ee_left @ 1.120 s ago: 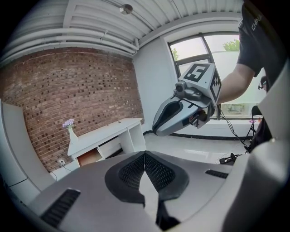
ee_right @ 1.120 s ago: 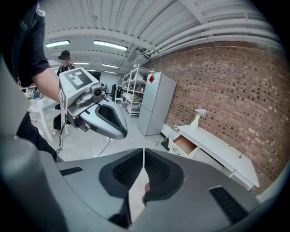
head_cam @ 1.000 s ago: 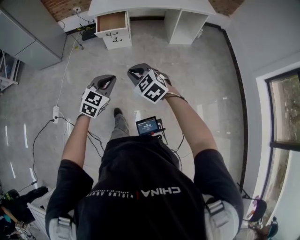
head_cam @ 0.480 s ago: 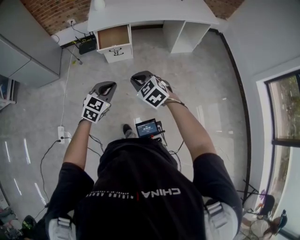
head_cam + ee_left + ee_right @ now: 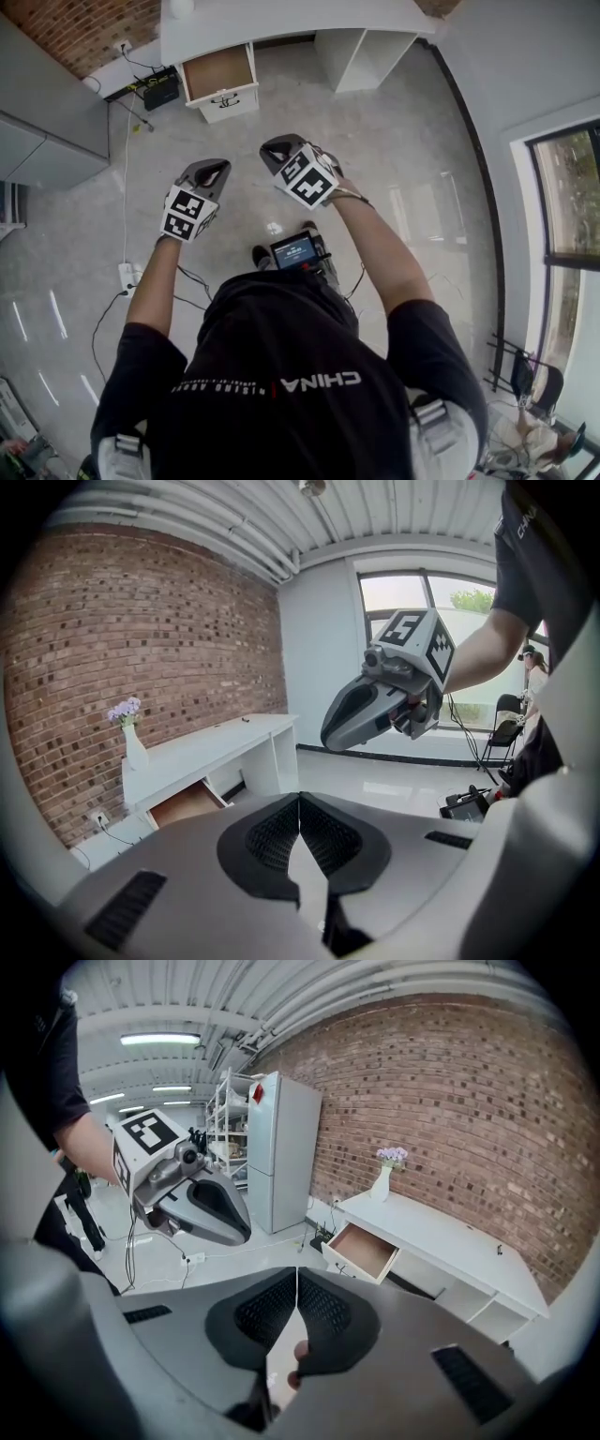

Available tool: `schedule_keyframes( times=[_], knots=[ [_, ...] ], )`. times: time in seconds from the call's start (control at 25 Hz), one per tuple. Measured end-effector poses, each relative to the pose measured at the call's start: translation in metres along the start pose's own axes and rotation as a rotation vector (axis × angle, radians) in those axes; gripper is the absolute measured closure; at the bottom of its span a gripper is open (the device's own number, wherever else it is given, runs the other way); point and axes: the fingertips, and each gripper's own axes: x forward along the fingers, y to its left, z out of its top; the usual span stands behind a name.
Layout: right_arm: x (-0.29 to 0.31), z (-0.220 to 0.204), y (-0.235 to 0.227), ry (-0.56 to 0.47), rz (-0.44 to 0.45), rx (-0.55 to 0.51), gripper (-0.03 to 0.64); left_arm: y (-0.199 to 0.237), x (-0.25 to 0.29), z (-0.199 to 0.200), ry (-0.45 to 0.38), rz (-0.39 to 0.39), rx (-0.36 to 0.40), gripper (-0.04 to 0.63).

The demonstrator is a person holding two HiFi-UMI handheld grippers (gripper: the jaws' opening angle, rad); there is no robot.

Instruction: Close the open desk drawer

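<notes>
1. The open drawer (image 5: 217, 72) juts out from the white desk (image 5: 281, 17), well ahead of us across the floor.
2. We carry the left gripper (image 5: 212, 171) and right gripper (image 5: 278, 148) side by side, both pointed at it. Their jaws are pressed together and empty, probably so we can push the drawer front.

One desk (image 5: 281, 19), one open drawer (image 5: 217, 73), one vase (image 5: 136, 750) — and two grippers (image 5: 208, 174) (image 5: 279, 150).

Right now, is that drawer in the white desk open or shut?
Open. The drawer sticks out from the white desk, and its brown inside shows from above, with nothing visible in it.
</notes>
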Motion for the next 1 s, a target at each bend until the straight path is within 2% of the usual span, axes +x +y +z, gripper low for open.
schedule_keyframes(
  times=[0.2,0.44,0.76,1.0],
  knots=[
    [0.020,0.008,-0.030,-0.026,0.027,0.009,0.601,0.017,0.028,-0.007,0.017,-0.007,-0.008,0.583],
    [0.064,0.026,-0.086,-0.019,0.080,-0.094,0.601,0.075,0.070,0.012,0.024,0.057,-0.042,0.583],
    [0.109,0.053,-0.175,-0.022,0.156,-0.122,0.601,0.147,0.128,0.054,0.046,0.152,-0.079,0.583],
    [0.143,0.059,-0.209,0.006,0.192,-0.127,0.601,0.185,0.146,0.061,0.051,0.204,-0.098,0.583]
  ],
)
